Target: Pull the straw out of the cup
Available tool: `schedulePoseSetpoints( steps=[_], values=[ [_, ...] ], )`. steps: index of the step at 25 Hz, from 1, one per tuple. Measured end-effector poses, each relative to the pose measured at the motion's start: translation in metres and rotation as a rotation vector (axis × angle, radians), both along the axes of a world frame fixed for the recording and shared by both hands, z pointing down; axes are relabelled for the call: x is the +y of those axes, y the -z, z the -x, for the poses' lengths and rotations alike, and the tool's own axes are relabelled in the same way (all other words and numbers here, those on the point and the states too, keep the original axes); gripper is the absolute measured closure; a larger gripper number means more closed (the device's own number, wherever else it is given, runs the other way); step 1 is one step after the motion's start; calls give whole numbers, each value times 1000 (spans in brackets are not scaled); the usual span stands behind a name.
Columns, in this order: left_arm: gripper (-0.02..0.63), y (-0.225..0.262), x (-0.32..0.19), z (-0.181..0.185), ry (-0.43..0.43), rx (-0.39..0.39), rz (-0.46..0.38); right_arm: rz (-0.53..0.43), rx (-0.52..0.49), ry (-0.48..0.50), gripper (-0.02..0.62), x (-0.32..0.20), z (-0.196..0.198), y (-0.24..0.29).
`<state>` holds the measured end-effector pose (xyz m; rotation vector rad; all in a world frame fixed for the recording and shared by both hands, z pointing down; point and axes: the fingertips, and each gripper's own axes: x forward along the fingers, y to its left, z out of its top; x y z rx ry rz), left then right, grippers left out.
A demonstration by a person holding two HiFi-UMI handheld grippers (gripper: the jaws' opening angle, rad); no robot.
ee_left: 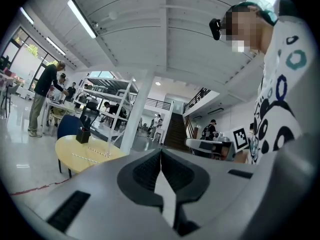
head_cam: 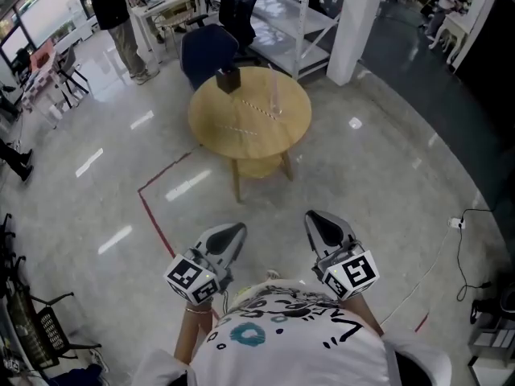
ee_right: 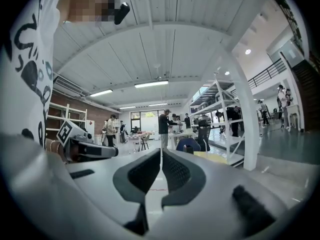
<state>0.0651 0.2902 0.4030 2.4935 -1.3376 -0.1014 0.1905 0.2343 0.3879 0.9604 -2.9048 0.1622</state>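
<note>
A round wooden table (head_cam: 217,123) stands a few steps ahead. On it I see a clear cup (head_cam: 273,93), and a striped straw (head_cam: 259,109) seems to lie flat beside it. Whether a straw is inside the cup I cannot tell. My left gripper (head_cam: 233,230) and right gripper (head_cam: 315,218) hang close to my body, far from the table. Both are shut with nothing between the jaws. The left gripper view shows its closed jaws, with the table (ee_left: 75,151) small at the left. In the right gripper view the jaws meet as well.
A dark box (head_cam: 228,80) sits at the table's far edge, with a blue chair (head_cam: 205,51) behind it. A white pillar (head_cam: 354,22) and metal shelving (head_cam: 302,18) stand beyond. Red tape (head_cam: 153,211) marks the shiny floor. People stand at the far left.
</note>
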Motion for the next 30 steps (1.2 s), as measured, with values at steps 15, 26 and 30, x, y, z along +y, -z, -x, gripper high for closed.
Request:
schedulePoseSetpoints(
  steps=[15,26,30],
  values=[
    [589,-9,-78,53,4,7,42,33,5,-3,566,-84,54,-11],
    [589,-3,-152,95,-56,-10,29,30,-10,-63,566,-151,96,-7],
    [589,-12,-172,112,-63,-12,38,36,-9,-79,566,-170,109,-13]
  ],
)
